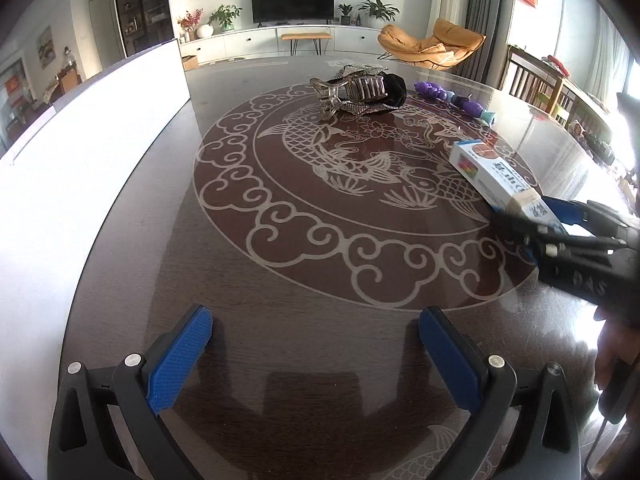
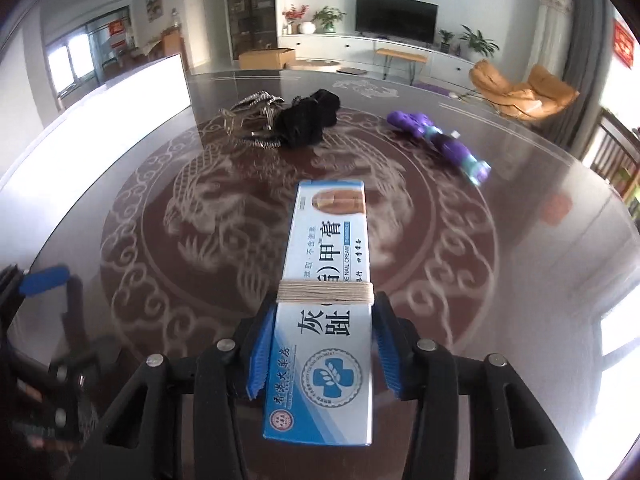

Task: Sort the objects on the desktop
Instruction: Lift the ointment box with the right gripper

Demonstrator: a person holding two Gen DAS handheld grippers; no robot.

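Right hand-held gripper (image 2: 320, 354): we see its two blue pads pressed against the long sides of the nail cream box (image 2: 326, 292), so the box is gripped. No earlier view is available to us. We note that the box is white and blue, is bound across its middle with a band of pale twine (image 2: 325, 293), and points away from the camera over the table (image 2: 520, 280). In the left wrist view, we see the same box (image 1: 494, 178) at the right edge, with its far end raised off the dark glass top.

Left hand-held gripper (image 1: 316, 354): we see its jaws spread wide, with nothing between the blue pads, poised above the near part of the table.

Farther back on the table we find a clear hair claw clip (image 1: 350, 92) touching a black fabric item (image 2: 312, 118), and to their right a purple toy (image 2: 438, 140) that lies apart from them. A white panel (image 1: 80, 160) borders the left side of the table.
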